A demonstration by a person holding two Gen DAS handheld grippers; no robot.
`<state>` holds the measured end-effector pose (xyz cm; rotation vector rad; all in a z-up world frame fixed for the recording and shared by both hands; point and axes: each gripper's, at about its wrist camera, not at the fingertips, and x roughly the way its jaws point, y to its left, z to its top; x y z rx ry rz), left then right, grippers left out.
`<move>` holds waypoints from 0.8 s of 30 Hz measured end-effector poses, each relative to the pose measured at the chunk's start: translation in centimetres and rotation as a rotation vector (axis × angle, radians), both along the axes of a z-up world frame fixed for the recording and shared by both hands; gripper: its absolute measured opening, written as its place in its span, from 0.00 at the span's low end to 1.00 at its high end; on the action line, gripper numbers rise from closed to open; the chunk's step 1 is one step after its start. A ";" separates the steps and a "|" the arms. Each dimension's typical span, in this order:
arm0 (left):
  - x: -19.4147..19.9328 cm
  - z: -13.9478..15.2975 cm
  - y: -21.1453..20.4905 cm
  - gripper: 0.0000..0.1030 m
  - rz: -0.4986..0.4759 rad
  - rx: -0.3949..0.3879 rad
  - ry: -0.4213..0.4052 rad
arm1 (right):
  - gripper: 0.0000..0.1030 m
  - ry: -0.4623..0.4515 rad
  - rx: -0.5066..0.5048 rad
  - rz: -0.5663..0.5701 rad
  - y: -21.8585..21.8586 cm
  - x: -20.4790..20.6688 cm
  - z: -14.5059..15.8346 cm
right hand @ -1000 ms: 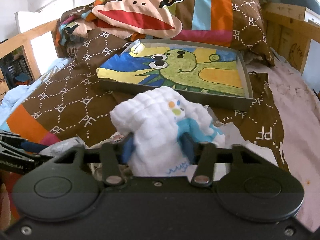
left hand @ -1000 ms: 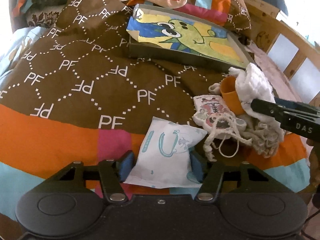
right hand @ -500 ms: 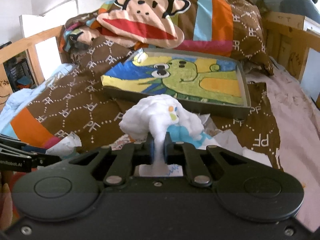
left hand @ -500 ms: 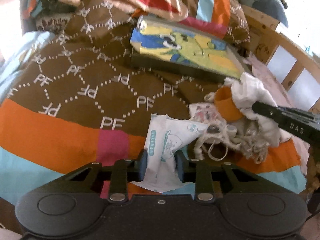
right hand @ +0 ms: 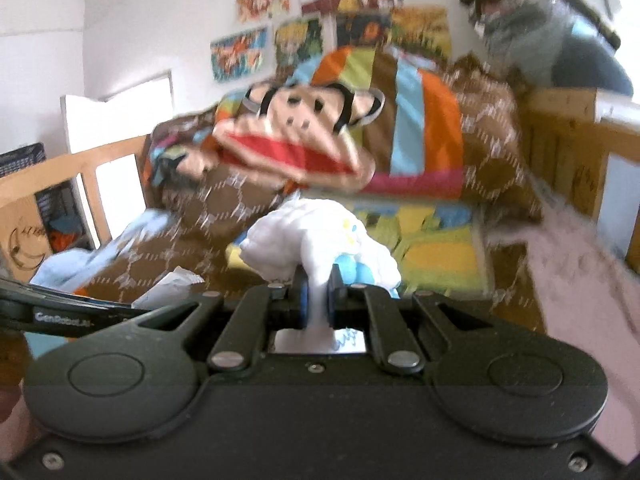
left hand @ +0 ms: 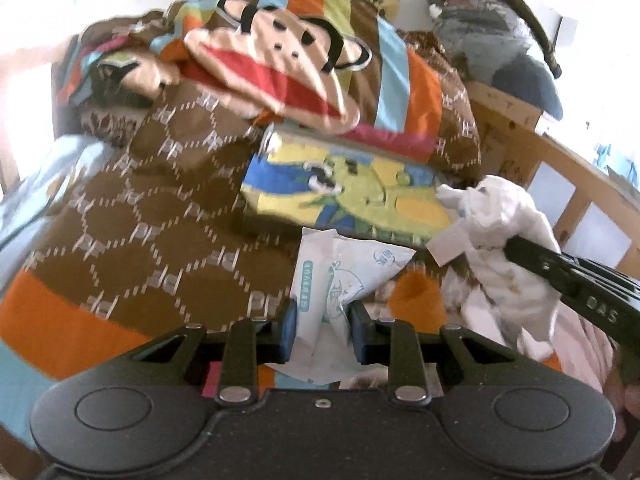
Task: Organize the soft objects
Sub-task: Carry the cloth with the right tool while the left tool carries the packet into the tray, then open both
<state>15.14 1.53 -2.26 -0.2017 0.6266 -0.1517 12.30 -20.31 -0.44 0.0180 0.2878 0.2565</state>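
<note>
- Pinched between the blue fingers (left hand: 289,332) of the left gripper (left hand: 322,320): a white printed packet (left hand: 340,276), soft and half crushed. Just been closing on it, pads now pressing both sides, so a firm hold.
- Held by the lower part, probably so that the free end stands up and nothing drags on the bed cover (left hand: 160,220) below.
- Shut almost completely, the fingers of the right gripper (right hand: 317,284), with only a thin fold of a white fluffy cloth (right hand: 316,236) squeezed between them.
- Gripped by a fold because, by my judgement, the cloth is too puffy to be taken whole; puffs out above the fingers and hangs loose below, as seen from the left wrist.
- Both carried clear of the bed, side by side but not touching.
- Just beyond both, lying flat on the cover: a shallow grey tray (left hand: 360,196) with a green cartoon figure on its bottom. Nothing inside it as far as the blur allows to see; likely the place for the soft things.
- Left on the bed near the fingers: a small heap with an orange piece (left hand: 416,296) and pale fabric, not yet sorted.
- Behind the tray, leaning on the heaped bedding: a monkey-face cushion (left hand: 280,64), not part of this step, I think.
- On the right side, a wooden bed rail (left hand: 580,196); to be kept away from while carrying.
</note>
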 end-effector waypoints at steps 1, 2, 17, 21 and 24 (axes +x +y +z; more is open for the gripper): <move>0.6 0.2 -0.1 0.29 0.002 -0.009 -0.009 | 0.04 -0.026 -0.018 -0.018 -0.1 0.1 0.3; 1.4 0.5 -0.3 0.29 0.003 -0.017 -0.020 | 0.04 -0.047 -0.048 -0.037 -0.2 0.4 0.4; 17.3 0.1 -3.3 0.29 0.038 -0.009 -0.087 | 0.04 -0.259 -0.460 -0.179 0.5 13.0 -0.4; 21.0 -1.5 -4.3 0.29 0.038 0.010 -0.059 | 0.04 -0.210 -0.484 -0.183 0.1 16.8 -1.9; 23.3 -2.9 -5.3 0.29 0.026 0.018 -0.017 | 0.04 -0.152 -0.475 -0.172 -0.1 19.2 -3.4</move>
